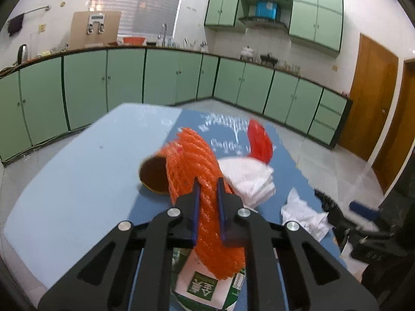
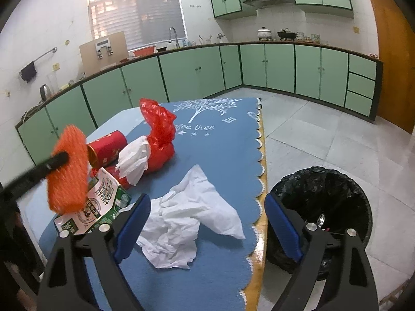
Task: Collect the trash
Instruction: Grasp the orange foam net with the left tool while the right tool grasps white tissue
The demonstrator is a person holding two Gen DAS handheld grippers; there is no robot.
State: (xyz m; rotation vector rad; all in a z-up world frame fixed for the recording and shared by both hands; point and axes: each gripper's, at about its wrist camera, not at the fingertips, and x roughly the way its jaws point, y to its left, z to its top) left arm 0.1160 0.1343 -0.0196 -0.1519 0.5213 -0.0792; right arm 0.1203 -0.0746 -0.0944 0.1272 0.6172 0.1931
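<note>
My left gripper (image 1: 207,184) is shut on an orange foam net (image 1: 197,171) and holds it above the blue table mat (image 1: 155,207); the net also shows in the right wrist view (image 2: 68,171). Under it lie a green and white carton (image 1: 207,287), a red cup (image 2: 109,146), a white tissue wad (image 2: 135,160) and a red plastic bag (image 2: 159,132). My right gripper (image 2: 207,223) is open and empty, above a crumpled white tissue (image 2: 186,223) near the mat's edge. A black-lined trash bin (image 2: 321,207) stands on the floor right of the table.
Green kitchen cabinets (image 2: 197,72) run along the walls behind the table. A wooden door (image 2: 394,59) is at the far right. Tiled floor (image 2: 324,134) lies between table and cabinets.
</note>
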